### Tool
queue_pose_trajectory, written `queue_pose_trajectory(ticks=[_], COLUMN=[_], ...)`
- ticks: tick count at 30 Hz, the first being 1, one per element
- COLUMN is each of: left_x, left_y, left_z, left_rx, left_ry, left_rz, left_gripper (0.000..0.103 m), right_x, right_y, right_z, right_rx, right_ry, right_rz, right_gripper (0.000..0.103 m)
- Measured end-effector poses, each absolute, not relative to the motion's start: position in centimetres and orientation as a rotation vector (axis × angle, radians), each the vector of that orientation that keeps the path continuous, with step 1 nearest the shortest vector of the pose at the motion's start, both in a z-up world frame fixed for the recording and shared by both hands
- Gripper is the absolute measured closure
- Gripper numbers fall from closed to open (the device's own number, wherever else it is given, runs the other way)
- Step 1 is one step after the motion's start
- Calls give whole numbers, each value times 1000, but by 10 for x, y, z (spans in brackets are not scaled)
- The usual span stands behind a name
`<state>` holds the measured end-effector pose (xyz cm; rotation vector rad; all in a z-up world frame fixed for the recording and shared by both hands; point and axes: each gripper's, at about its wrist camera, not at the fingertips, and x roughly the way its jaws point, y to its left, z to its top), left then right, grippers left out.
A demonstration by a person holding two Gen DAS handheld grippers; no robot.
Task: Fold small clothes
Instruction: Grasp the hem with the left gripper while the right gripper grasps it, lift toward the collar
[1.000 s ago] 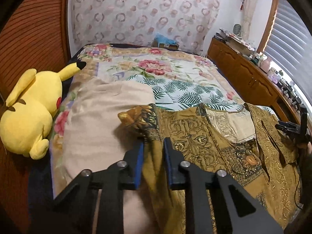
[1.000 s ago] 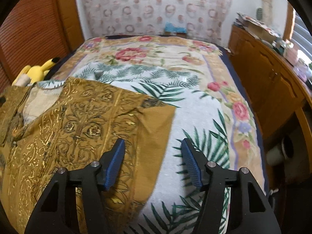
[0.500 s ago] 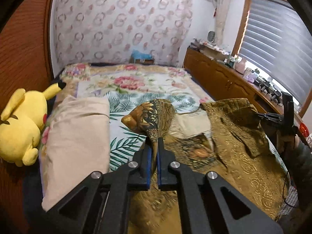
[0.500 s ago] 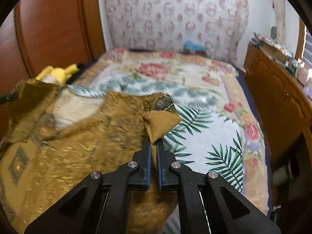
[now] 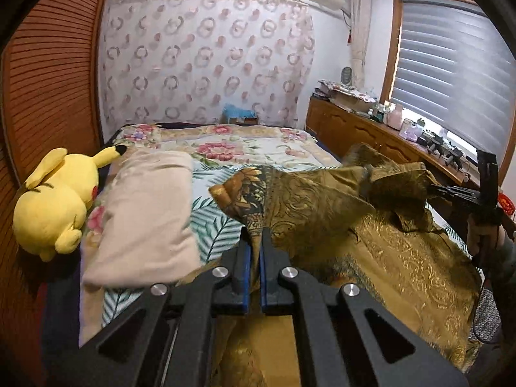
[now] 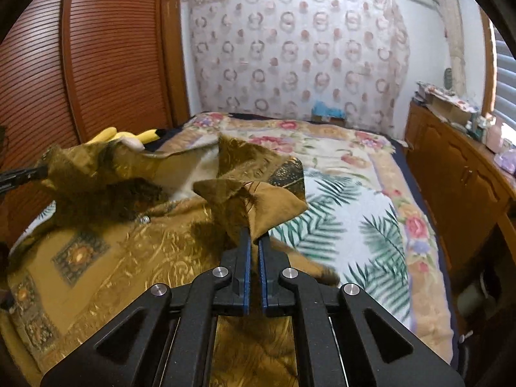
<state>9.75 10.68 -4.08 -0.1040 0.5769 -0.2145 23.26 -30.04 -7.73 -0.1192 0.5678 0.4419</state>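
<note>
A gold-brown patterned garment [image 5: 371,242] [image 6: 113,258] lies spread over the near half of the bed, its upper part lifted off the cover. My left gripper [image 5: 254,235] is shut on the garment's left sleeve end, which bunches up above the blue pads. My right gripper [image 6: 253,238] is shut on the right sleeve end, a brown flap folded over its tips. In the left wrist view the right gripper [image 5: 435,190] shows at the far right, pinching cloth. The left gripper's tip [image 6: 35,171] shows at the left edge of the right wrist view.
The bed [image 6: 354,193] has a floral and palm-leaf cover. A beige pillow [image 5: 148,213] and a yellow plush toy [image 5: 54,200] lie along its left side by a wooden slatted wall. A cluttered wooden sideboard [image 5: 371,129] runs along the right under a blinded window.
Both grippers closed on the sleeve ends and pulled back and up. The garment's upper part rose off the bed, and more of the far wall came into view.
</note>
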Motion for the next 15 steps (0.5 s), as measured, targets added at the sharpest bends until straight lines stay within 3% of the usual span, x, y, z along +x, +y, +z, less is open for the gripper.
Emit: queue_pose_trajectory(ticks=[15], left_x=[3], left_y=[145], left_z=[-36], left_rx=[-201], left_ry=[483], left_rz=[-154], left_gripper=[102], right_x=[141], right_y=[-342], right_z=[-78], right_rx=[-47], right_ry=[537], right_rz=[399], right_gripper=[102])
